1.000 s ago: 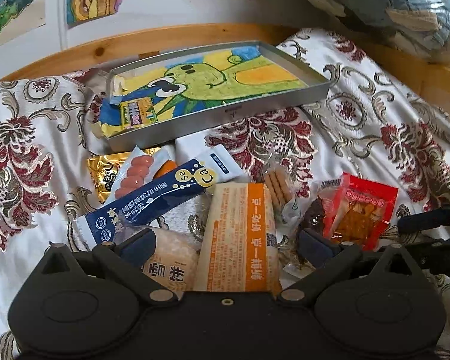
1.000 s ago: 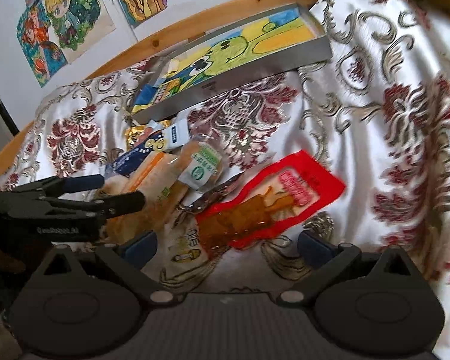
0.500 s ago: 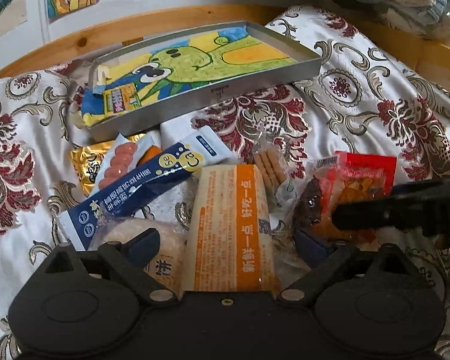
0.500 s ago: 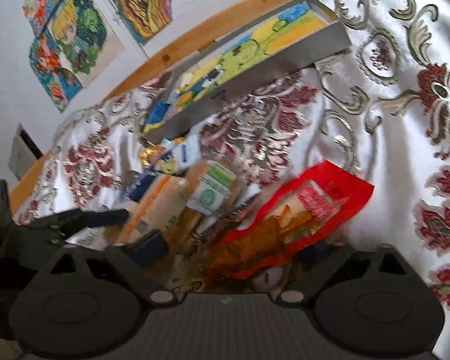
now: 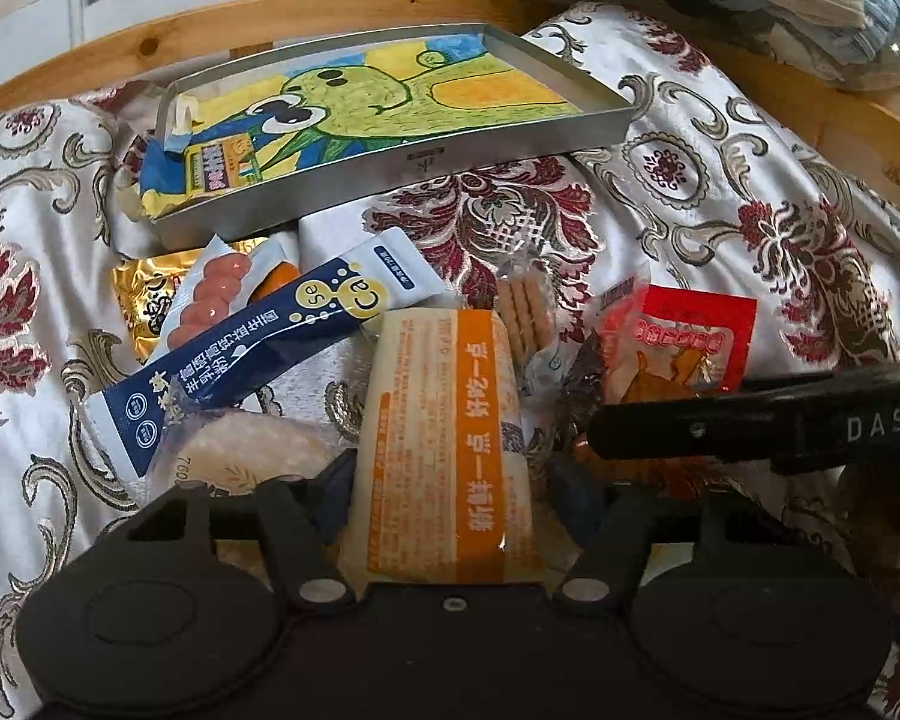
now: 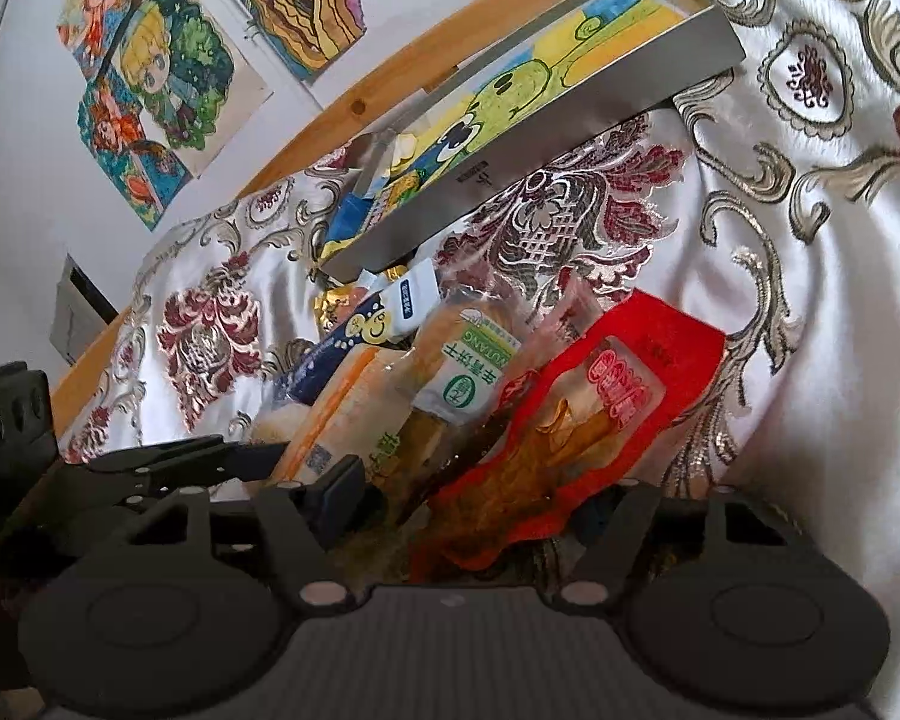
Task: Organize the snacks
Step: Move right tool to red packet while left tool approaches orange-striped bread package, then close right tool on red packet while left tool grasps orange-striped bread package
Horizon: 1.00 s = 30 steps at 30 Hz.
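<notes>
a: left tongs [image 5: 450, 480] sit spread around the orange-striped packet [image 5: 447, 444], not pinching yet. right tongs [image 6: 468, 498] straddle the red pouch [image 6: 576, 420], also unclamped.

b: why both so low?

a: guessing each lines up a grab. the pile's on the bedspread [image 5: 720, 192] just in front of the metal tray [image 5: 390, 180], one snack inside.

Left gripper [image 5: 450, 480] straddled an orange-and-cream snack packet [image 5: 444, 450], fingers spread either side of it. Beyond the packet lay a navy milk-powder stick [image 5: 258, 354], a sausage pack [image 5: 210, 294] and a metal tray [image 5: 390, 180]. To its right lay a red pouch [image 5: 684, 348], crossed by the right gripper's finger [image 5: 750, 426].
</notes>
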Each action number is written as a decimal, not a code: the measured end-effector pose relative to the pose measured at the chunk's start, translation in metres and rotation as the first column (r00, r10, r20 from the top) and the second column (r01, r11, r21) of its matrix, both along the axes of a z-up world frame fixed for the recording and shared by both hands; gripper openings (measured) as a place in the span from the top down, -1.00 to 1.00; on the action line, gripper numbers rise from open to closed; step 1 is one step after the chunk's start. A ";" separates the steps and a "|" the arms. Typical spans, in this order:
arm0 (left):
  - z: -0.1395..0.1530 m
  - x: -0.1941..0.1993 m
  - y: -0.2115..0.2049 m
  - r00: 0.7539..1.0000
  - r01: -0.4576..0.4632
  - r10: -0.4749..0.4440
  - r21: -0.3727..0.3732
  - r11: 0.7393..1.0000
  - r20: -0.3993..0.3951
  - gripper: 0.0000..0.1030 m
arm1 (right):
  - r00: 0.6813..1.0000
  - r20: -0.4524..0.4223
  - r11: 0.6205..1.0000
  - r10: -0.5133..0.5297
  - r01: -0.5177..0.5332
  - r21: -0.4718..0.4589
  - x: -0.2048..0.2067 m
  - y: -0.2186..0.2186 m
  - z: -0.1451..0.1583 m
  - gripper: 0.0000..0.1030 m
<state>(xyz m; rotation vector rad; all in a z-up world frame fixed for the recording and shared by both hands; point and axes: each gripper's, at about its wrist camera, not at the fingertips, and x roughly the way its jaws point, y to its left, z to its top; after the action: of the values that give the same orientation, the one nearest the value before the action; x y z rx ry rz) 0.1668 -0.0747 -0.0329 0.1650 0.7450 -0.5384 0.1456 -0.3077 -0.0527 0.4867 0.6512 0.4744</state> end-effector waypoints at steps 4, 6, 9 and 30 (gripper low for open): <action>0.001 0.007 0.006 0.999 -0.031 0.030 -0.028 0.999 -0.038 -0.14 | 0.999 0.001 0.999 0.038 -0.038 0.039 -0.001 -0.002 0.001 -0.33; 0.001 0.009 0.009 0.998 -0.042 0.039 -0.048 0.998 -0.052 -0.14 | 0.996 0.010 0.994 0.083 -0.084 0.066 0.000 -0.003 0.003 -0.32; 0.000 0.009 0.010 0.998 -0.045 0.043 -0.044 0.998 -0.049 -0.14 | 0.990 0.030 0.990 0.136 -0.137 0.030 -0.001 0.001 0.007 -0.33; 0.003 0.000 0.009 0.992 -0.103 0.103 0.003 0.995 -0.076 0.00 | 0.993 0.008 0.976 0.115 -0.111 -0.189 -0.030 0.015 0.025 0.60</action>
<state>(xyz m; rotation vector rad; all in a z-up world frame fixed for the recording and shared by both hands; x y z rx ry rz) 0.1665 -0.0661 -0.0296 0.1055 0.8226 -0.4485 0.1153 -0.2928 -0.0282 0.2666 0.7011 0.5185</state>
